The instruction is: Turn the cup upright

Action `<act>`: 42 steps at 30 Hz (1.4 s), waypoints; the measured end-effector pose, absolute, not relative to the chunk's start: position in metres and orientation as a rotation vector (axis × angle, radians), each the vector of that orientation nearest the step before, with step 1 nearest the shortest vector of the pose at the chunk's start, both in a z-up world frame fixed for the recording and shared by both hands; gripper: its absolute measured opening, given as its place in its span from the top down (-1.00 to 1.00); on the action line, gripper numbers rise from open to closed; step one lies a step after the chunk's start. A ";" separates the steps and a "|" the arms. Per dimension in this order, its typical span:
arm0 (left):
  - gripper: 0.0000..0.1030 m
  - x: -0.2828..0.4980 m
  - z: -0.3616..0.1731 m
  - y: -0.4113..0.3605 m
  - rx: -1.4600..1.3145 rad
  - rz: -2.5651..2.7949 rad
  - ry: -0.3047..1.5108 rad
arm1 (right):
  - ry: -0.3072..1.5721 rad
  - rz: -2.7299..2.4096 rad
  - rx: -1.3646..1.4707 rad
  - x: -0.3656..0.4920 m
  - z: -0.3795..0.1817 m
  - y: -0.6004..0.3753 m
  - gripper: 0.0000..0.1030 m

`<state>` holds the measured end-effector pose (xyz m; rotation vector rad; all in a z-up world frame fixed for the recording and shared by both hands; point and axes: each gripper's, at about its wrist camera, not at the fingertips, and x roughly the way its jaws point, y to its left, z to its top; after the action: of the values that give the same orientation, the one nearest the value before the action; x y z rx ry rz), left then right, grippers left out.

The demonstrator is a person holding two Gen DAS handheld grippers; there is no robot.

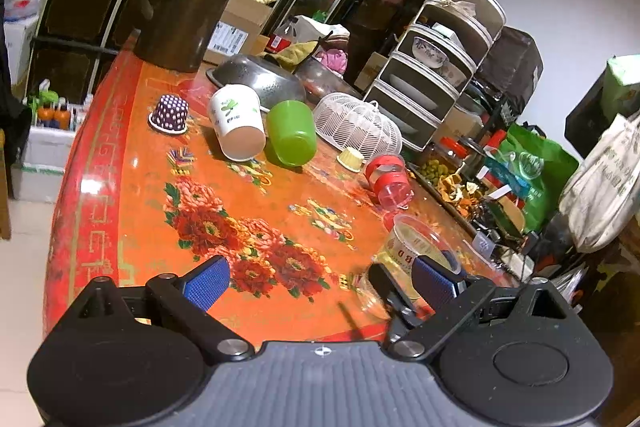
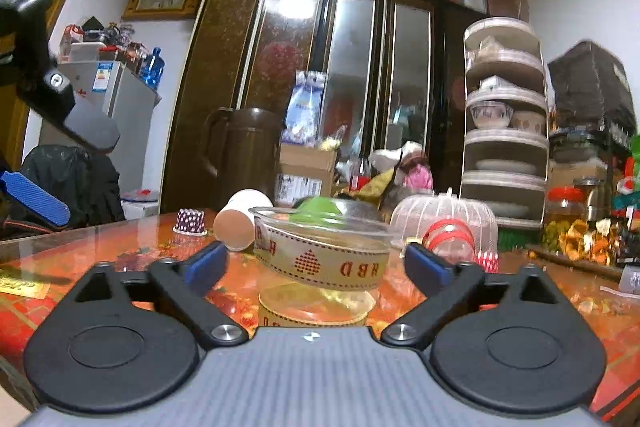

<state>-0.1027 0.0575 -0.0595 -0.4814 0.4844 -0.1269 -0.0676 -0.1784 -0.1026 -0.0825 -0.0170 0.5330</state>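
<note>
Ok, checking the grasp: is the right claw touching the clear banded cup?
Apart. Right wrist view shows a gap on each side between the right claw and the clear banded cup.

Clear glossy plastic cup (image 2: 322, 247) — glossy lacquered table (image 1: 132, 195) — perforated metal colander (image 1: 260, 79).

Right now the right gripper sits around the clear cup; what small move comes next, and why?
Probably back the right gripper straight off. The clear cup already stands mouth-up on the table, and the blue fingers are spread apart from its walls, so nothing is gripped.
</note>
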 end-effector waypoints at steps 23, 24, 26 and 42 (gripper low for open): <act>-1.00 -0.152 0.039 -0.022 -0.054 -0.116 0.477 | 0.418 0.500 0.034 -0.146 0.035 -0.282 -0.98; -1.00 -0.151 0.041 -0.024 -0.048 -0.120 0.485 | 0.426 0.507 0.028 -0.144 0.038 -0.283 -0.98; -1.00 -0.150 0.040 -0.025 -0.053 -0.128 0.494 | 0.440 0.522 0.010 -0.139 0.038 -0.281 -0.98; -1.00 -0.142 0.030 -0.018 -0.040 -0.086 0.531 | 0.508 0.582 0.028 -0.123 0.020 -0.264 -0.98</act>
<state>-0.1422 -0.0181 0.0298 -0.0403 0.5312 -0.0857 -0.1233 -0.2642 0.0197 0.0282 0.5082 0.5817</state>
